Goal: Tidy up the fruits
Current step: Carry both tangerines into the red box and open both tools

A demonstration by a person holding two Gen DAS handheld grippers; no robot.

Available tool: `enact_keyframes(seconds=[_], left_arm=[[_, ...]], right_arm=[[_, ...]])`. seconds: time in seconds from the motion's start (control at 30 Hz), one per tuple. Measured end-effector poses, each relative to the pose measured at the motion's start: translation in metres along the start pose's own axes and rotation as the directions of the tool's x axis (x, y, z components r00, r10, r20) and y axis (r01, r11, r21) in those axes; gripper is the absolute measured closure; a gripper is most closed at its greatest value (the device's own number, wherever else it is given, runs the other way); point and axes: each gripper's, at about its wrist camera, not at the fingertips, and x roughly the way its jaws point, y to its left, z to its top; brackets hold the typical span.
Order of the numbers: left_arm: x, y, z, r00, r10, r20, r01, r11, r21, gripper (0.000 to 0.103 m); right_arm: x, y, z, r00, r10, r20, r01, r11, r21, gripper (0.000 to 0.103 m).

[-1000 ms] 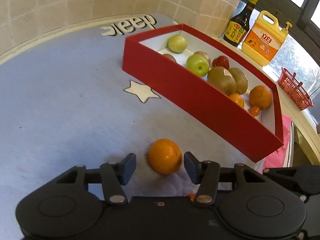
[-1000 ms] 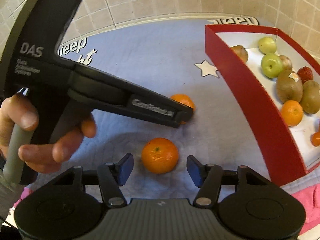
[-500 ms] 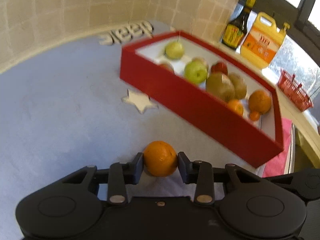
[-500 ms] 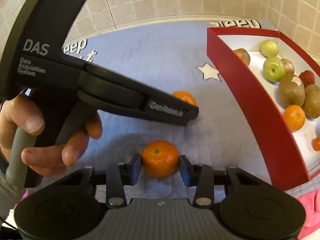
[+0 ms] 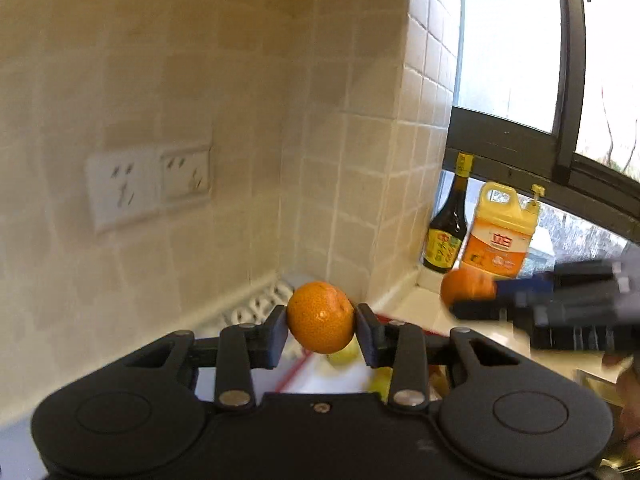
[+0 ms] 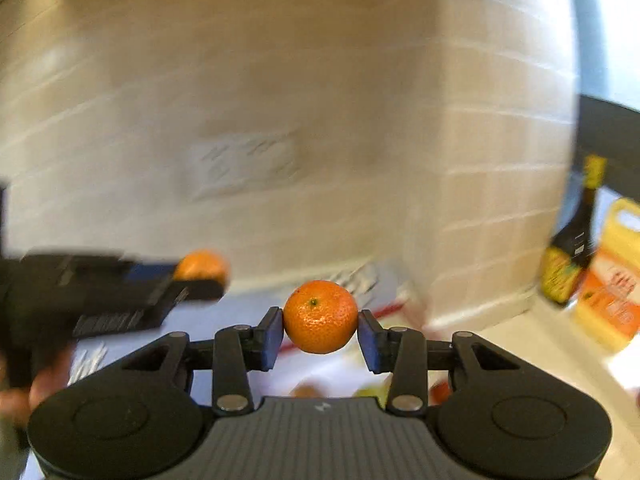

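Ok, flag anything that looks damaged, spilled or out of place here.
Nothing stands out. The left gripper holds one orange squarely, the right gripper another orange; both fruits look intact.

Left wrist view: an orange (image 5: 320,317) sits between the pads of the left gripper (image 5: 321,330), clear of the surface below. Behind it stands a tiled wall (image 5: 200,80) bearing a socket plate (image 5: 148,186), up and to the left of the tongs. To the right, a bottle (image 5: 448,220) and a jug (image 5: 500,232) stand side by side on a sill (image 5: 420,304) below a window (image 5: 512,40), the bottle nearer the wall corner. The right gripper (image 5: 472,300) enters from the right, a second orange (image 5: 466,286) at its tip. Right wrist view: that orange (image 6: 320,317) sits between the right gripper's pads; the left gripper lies to the left.
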Motion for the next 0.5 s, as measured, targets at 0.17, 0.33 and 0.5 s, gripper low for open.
enact_keyframes(seconds=[0.17,0.33,0.5], left_arm=[[0.087,-0.015,-0.005,0.994,0.044,-0.101,-0.035,0.995,0.094,0.059],[0.16,-0.019,-0.04,0.969,-0.036,-0.246,0.059,0.995,0.085,0.059],[0.193,-0.02,-0.064,0.942,-0.065,-0.33,0.098,0.992,0.083,0.059]], right_arm=[[0.071,-0.048,0.025,0.994,-0.061,-0.093,0.075,0.985,0.153,0.061],[0.145,-0.079,0.005,0.965,-0.089,-0.247,0.152,0.957,0.248,0.061],[0.182,-0.089,-0.02,0.938,-0.126,-0.324,0.216,0.941,0.261,0.061]])
